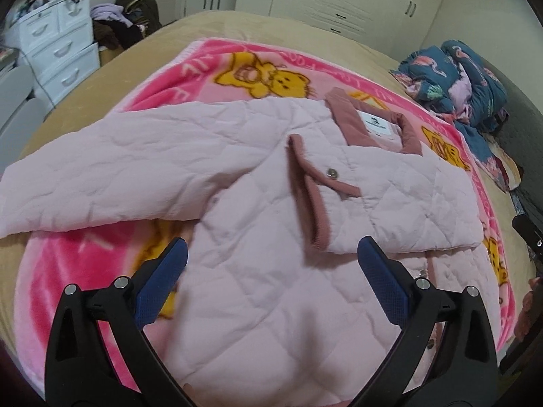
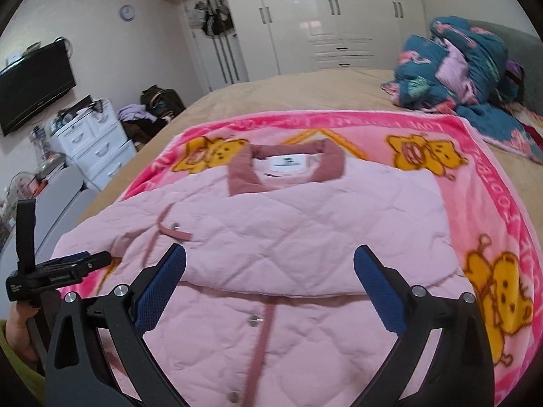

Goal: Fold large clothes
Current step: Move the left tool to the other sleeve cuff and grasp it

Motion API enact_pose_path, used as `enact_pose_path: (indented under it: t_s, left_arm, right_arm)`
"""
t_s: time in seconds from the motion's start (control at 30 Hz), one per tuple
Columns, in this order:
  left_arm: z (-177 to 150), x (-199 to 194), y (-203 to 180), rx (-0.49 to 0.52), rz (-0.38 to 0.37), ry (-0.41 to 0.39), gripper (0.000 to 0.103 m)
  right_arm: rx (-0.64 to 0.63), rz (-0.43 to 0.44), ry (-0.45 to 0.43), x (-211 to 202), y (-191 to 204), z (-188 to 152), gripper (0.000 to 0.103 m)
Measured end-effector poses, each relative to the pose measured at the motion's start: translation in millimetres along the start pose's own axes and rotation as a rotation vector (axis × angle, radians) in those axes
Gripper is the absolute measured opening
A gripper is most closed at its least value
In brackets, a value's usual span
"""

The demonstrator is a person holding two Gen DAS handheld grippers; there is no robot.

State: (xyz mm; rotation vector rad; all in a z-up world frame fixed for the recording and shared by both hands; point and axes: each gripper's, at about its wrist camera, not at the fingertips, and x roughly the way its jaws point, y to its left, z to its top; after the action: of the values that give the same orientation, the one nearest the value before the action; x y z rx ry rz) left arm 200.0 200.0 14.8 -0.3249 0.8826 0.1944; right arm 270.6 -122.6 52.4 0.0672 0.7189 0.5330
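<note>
bare tan bed (image 2: pixel 288 88) behind jacket (image 2: pixel 271 237), bundled quilt (image 2: pixel 458 68) far right

It was a home bedroom. A bed (image 2: pixel 305 88) stood before white wardrobes (image 2: pixel 325 17). A wall television (image 2: pixel 34 88) hung nearby.

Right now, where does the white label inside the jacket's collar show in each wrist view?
Left wrist view: the white label sits upper right of centre, framed by the dusty-rose collar.
Right wrist view: the label sits just above centre, inside the same collar.
Shared landmark: the blue floral quilt bundled at the right edge of both views.
</note>
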Motion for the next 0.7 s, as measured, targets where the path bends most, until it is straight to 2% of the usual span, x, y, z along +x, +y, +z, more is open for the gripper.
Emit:
enact_pose_path:
  t_s: [0.3, 0.7]
  left_arm:
    - [-5.6, -21.9, 50.1, -0.079, 0.031, -0.036, 0.094]
    - [-13.5, -43.2, 106.3, -0.184, 0.055, -0.074, 0.094]
  right_arm:
    - [-0.104, 0.069, 0.006, 11.9, 67.9, 10.9, 0.099]
    - [-0.187, 0.132, 0.033, 28.3, 139.0, 12.9, 0.099]
